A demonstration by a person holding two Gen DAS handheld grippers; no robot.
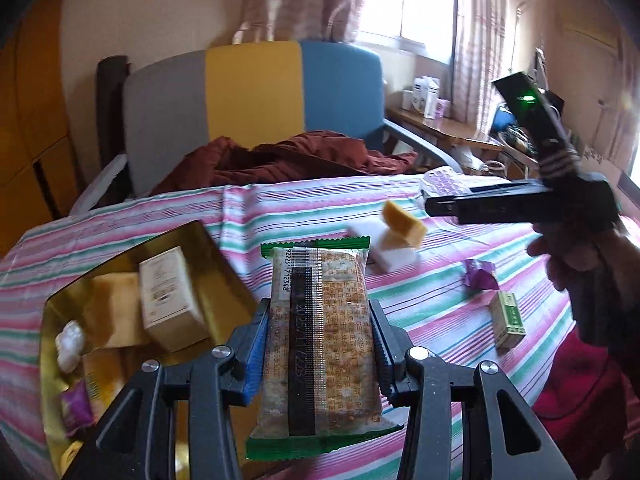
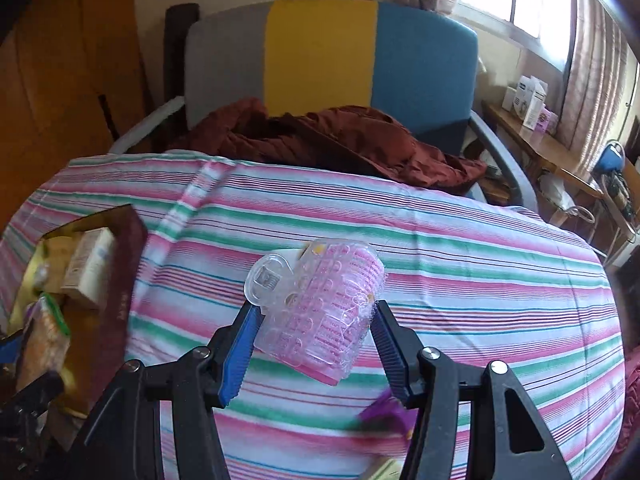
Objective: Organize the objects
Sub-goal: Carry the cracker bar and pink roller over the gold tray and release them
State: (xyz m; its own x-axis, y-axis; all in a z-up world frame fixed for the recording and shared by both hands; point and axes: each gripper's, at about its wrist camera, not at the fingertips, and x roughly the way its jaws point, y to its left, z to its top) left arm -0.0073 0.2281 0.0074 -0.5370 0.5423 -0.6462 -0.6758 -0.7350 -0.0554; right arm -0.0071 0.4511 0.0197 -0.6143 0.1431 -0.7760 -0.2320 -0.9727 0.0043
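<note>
My left gripper (image 1: 318, 332) is shut on a green-edged cracker packet (image 1: 318, 344) and holds it above the striped table, just right of the gold tin box (image 1: 224, 280). The tin holds a cream box (image 1: 170, 296), a white candy and a purple packet. My right gripper (image 2: 316, 336) is shut on a clear plastic blister pack (image 2: 324, 308) with pink inside, held above the striped cloth (image 2: 480, 280). The right gripper also shows in the left wrist view (image 1: 436, 205). The tin shows at the left of the right wrist view (image 2: 124, 280).
On the cloth lie a white block with a yellow piece (image 1: 400, 236), a purple wrapper (image 1: 480, 274) and a small green-yellow box (image 1: 508, 320). A chair with a dark red garment (image 1: 288, 160) stands behind the table. A cluttered side desk (image 2: 540, 148) is at the right.
</note>
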